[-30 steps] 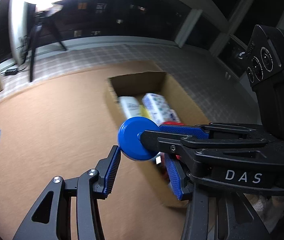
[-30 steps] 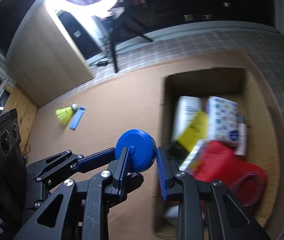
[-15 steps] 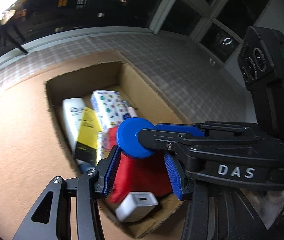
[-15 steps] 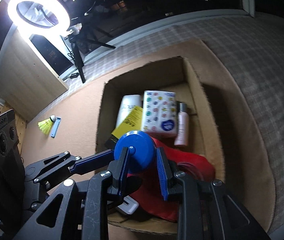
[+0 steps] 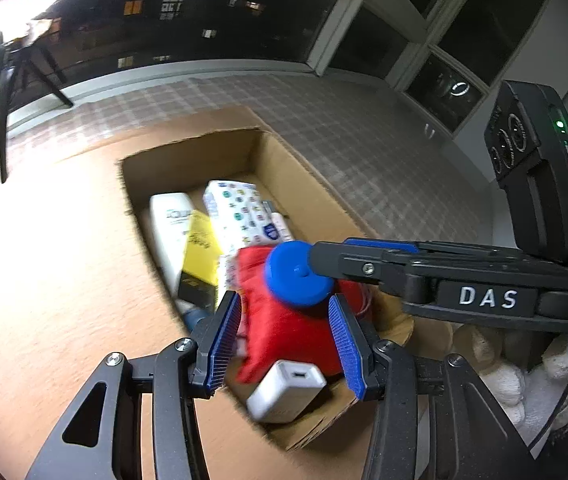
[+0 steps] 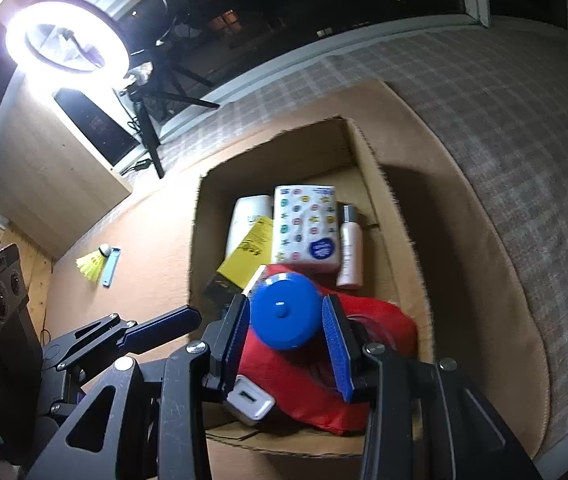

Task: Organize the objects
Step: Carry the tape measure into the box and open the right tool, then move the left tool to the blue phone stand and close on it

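A blue round disc sits between the fingers of my right gripper, above the red cloth in the open cardboard box. The right jaws are opening, and the pads look just clear of the disc's edges. In the left wrist view the disc hangs at the right gripper's tip. My left gripper stands open and empty over the box's near end, above a white charger.
The box also holds a white bottle, a yellow packet, a patterned tissue pack and a pink bottle. A yellow shuttlecock and a blue strip lie on the table to the left. A ring light on a tripod stands behind.
Both grippers swung from over the bare table to above the box. The right jaws have widened around the blue disc, which now looks slightly lower.
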